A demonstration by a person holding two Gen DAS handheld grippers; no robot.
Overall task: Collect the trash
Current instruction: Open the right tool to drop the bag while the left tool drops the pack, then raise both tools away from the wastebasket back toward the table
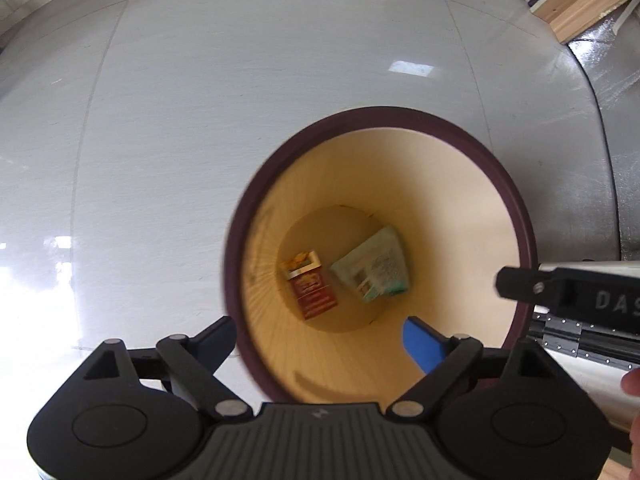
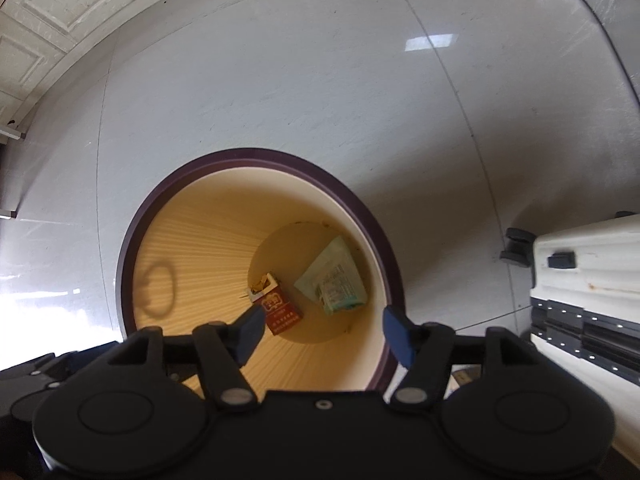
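A round bin with a dark purple rim (image 1: 256, 184) (image 2: 132, 236) and pale yellow inside stands on the floor below both grippers. At its bottom lie a red cigarette pack (image 1: 312, 286) (image 2: 278, 308) and a pale green wrapper (image 1: 376, 272) (image 2: 334, 280). My left gripper (image 1: 320, 344) hangs over the near edge of the bin, open, nothing between its blue-padded fingers. My right gripper (image 2: 324, 330) also points down into the bin, open and empty. Part of the right gripper's black body shows at the right of the left wrist view.
Glossy grey floor tiles (image 1: 240, 80) surround the bin. A white case with black hinges and wheels (image 2: 588, 280) lies right of the bin. White panelled doors (image 2: 52, 12) stand far left; wooden trim (image 1: 580, 4) sits far right. A fingertip (image 1: 632, 384) shows at the right edge.
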